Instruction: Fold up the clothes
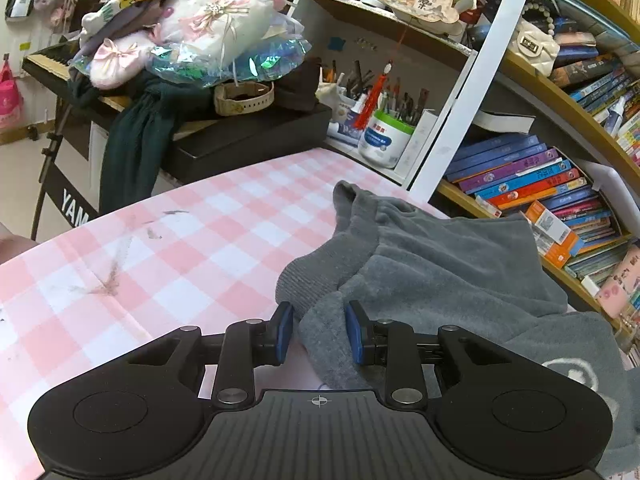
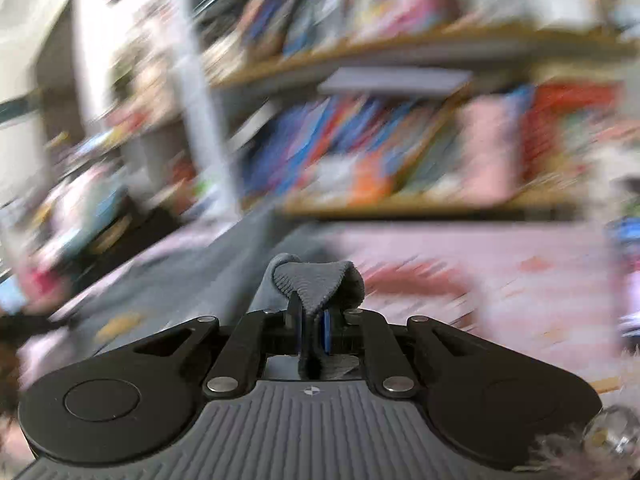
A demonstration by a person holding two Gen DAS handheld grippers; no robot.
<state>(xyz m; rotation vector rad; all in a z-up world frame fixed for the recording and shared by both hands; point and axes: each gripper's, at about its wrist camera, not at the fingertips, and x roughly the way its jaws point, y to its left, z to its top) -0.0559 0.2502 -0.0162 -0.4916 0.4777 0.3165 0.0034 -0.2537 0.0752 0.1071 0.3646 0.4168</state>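
Observation:
A grey fleece garment [image 1: 452, 264] with ribbed cuffs lies rumpled on the pink checked table [image 1: 180, 248], towards the right side. My left gripper [image 1: 319, 332] is open, its blue pads either side of a fold of the grey cloth, not closed on it. In the right wrist view my right gripper [image 2: 312, 332] is shut on a ribbed grey edge of the garment [image 2: 316, 280], which bulges above the fingers. That view is heavily blurred by motion.
A bookshelf [image 1: 560, 184] full of books stands right behind the table. A black keyboard with piled bags and soft toys [image 1: 192, 36] stands at the far left. A white tub of pens [image 1: 384, 140] stands at the table's far edge.

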